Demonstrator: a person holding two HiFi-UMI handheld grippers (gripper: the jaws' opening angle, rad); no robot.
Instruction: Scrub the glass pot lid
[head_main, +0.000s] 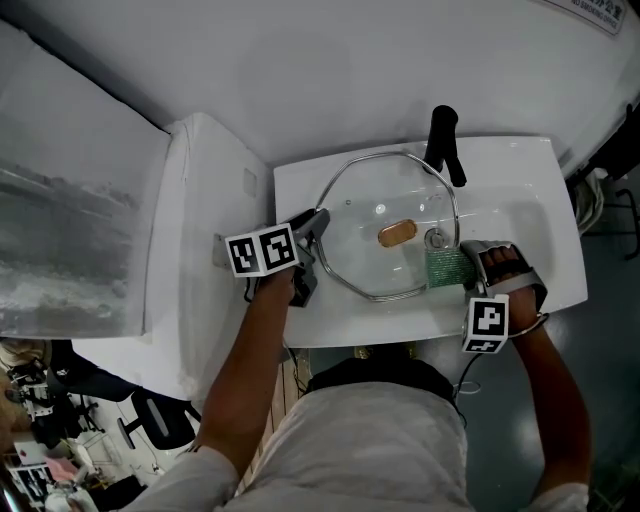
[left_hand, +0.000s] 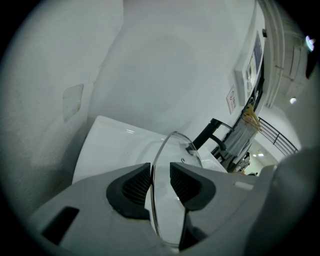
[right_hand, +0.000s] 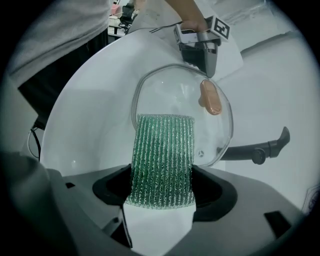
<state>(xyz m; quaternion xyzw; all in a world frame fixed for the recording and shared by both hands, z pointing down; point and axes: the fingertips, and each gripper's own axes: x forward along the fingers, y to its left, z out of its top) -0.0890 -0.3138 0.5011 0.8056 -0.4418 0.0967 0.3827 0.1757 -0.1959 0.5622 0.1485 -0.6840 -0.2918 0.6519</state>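
The glass pot lid (head_main: 365, 210) with its brown knob (head_main: 397, 233) is held tilted over the white sink (head_main: 520, 170). My left gripper (head_main: 318, 225) is shut on the lid's metal rim at its left edge; in the left gripper view the rim (left_hand: 159, 165) runs edge-on between the dark pads (left_hand: 134, 187). My right gripper (head_main: 468, 262) is shut on a green scrub pad (head_main: 447, 267), which lies against the lid's right edge. In the right gripper view the pad (right_hand: 162, 160) reaches from the jaws onto the lid (right_hand: 170, 95), near the knob (right_hand: 210, 96).
A black faucet (head_main: 443, 143) stands at the sink's back edge, just behind the lid. A white cabinet (head_main: 205, 200) adjoins the sink on the left. The wall runs close behind. Clutter lies on the floor at lower left (head_main: 40, 440).
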